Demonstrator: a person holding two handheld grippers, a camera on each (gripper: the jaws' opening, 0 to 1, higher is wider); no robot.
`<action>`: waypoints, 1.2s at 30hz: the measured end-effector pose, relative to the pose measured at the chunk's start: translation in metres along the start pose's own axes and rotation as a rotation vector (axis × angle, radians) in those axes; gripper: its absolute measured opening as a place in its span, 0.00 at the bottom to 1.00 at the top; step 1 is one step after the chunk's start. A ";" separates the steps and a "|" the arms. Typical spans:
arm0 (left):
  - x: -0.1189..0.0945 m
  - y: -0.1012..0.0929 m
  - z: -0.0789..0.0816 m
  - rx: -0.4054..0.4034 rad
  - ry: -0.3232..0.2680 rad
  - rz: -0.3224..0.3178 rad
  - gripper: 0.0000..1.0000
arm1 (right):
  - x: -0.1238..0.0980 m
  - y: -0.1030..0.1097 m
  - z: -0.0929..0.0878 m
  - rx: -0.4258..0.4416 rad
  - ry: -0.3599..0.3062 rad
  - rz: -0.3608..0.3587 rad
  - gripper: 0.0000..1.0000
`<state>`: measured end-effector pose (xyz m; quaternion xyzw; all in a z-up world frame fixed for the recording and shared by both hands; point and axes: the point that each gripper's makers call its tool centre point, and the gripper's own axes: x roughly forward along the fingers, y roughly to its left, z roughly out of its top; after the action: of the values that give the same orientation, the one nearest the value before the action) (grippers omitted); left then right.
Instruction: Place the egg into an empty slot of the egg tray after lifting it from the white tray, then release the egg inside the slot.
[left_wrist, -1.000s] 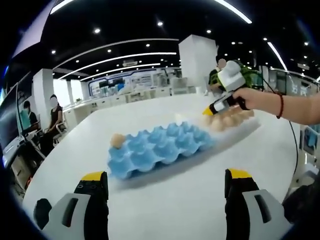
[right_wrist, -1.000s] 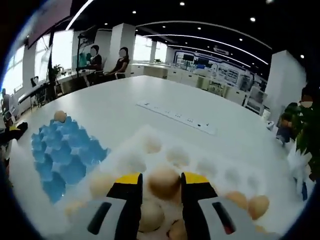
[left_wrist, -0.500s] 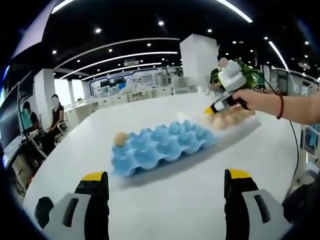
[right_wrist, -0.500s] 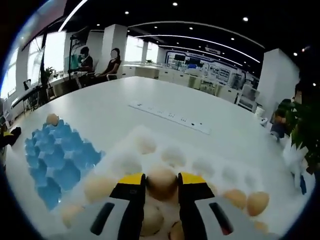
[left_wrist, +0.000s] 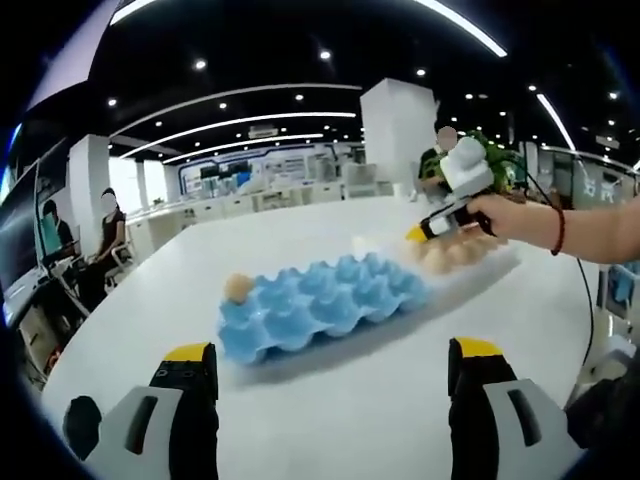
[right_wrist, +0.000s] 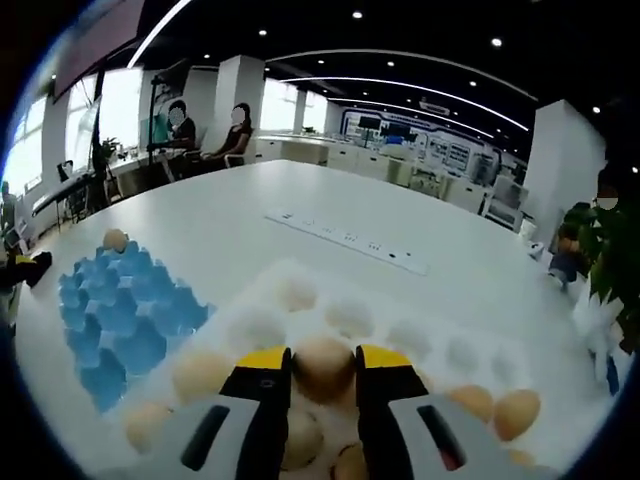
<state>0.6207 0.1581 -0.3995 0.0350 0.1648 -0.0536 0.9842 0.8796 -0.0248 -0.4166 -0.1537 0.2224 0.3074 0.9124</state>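
Note:
My right gripper (right_wrist: 322, 362) is shut on a tan egg (right_wrist: 322, 367) just above the white tray (right_wrist: 400, 335), which holds several more eggs. The blue egg tray (right_wrist: 125, 320) lies to the left on the white table, with one egg (right_wrist: 115, 239) in its far corner slot. In the left gripper view, the blue egg tray (left_wrist: 320, 305) sits mid-table with that egg (left_wrist: 236, 288) at its left end. The right gripper (left_wrist: 420, 233), held by a hand, hovers over the white tray (left_wrist: 470, 258). My left gripper (left_wrist: 330, 365) stands open above bare table.
A white power strip (right_wrist: 345, 240) lies on the table beyond the white tray. People sit at desks far off (right_wrist: 210, 125). A green plant (right_wrist: 610, 260) stands at the right. Open table surface (left_wrist: 330, 400) spreads before the left gripper.
The right gripper stays shut on the egg and has lifted slightly over the white tray. The left gripper's view has barely shifted.

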 end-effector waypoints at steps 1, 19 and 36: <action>0.000 0.000 0.000 0.002 -0.002 0.002 0.98 | -0.002 0.000 0.001 -0.004 -0.004 -0.002 0.26; -0.002 -0.004 0.004 0.009 -0.011 -0.017 0.98 | -0.015 0.022 0.035 -0.039 -0.129 0.052 0.26; 0.000 -0.011 0.011 0.018 -0.030 -0.032 0.96 | -0.010 0.071 0.046 -0.054 -0.138 0.150 0.26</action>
<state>0.6226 0.1467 -0.3899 0.0406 0.1503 -0.0712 0.9852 0.8427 0.0434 -0.3829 -0.1397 0.1614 0.3905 0.8955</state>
